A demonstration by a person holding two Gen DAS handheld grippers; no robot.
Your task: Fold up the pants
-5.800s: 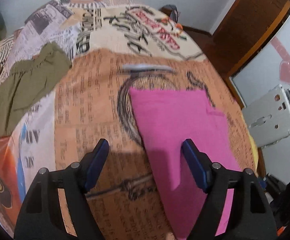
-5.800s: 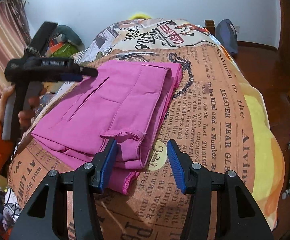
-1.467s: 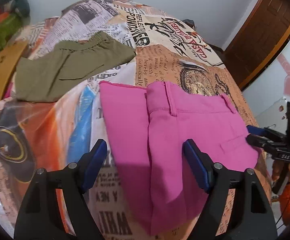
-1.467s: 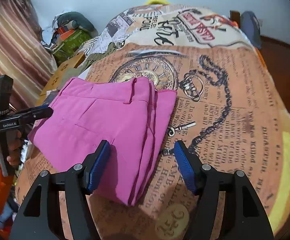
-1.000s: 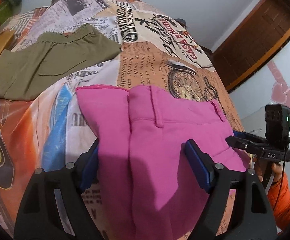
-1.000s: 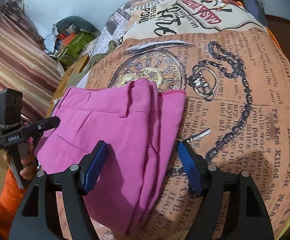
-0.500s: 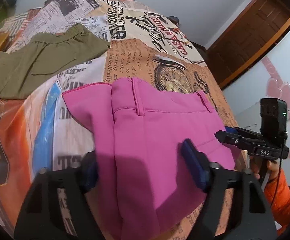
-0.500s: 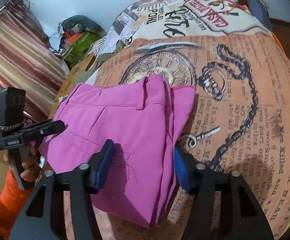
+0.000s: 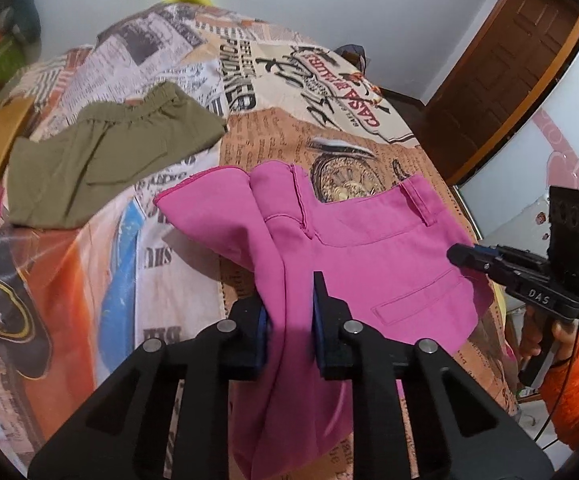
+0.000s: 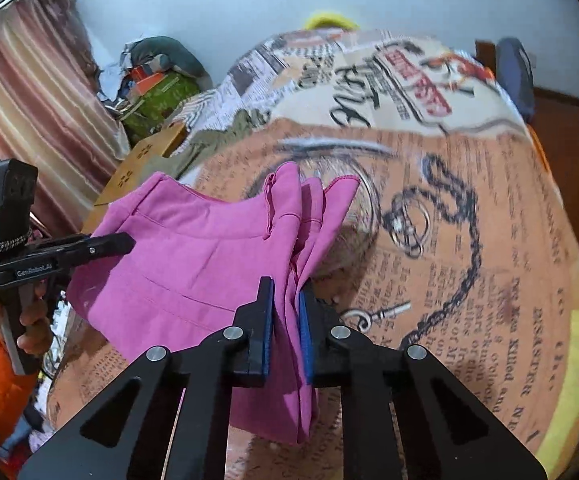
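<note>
The folded pink pants (image 9: 373, 256) hang lifted above the bed, held at two opposite edges. My left gripper (image 9: 289, 312) is shut on the left edge of the stack. My right gripper (image 10: 286, 308) is shut on the right edge, where the layers (image 10: 309, 208) bunch up. Each gripper shows in the other's view: the right gripper (image 9: 489, 264) at the pants' right side, the left gripper (image 10: 89, 248) at their left side. The pants sag between the two grips, and their waistband (image 9: 417, 200) faces away from me.
The bed has a newspaper-print cover (image 9: 329, 80), also in the right wrist view (image 10: 469, 220). Folded olive green pants (image 9: 101, 156) lie at the far left. A cardboard box (image 10: 145, 156) and clutter stand by the curtain. A wooden door (image 9: 509, 80) is at the right.
Both grippers have closed on the edges of the pink pants and raised them off the bed. Half a second ago both were open around the stack lying flat.
</note>
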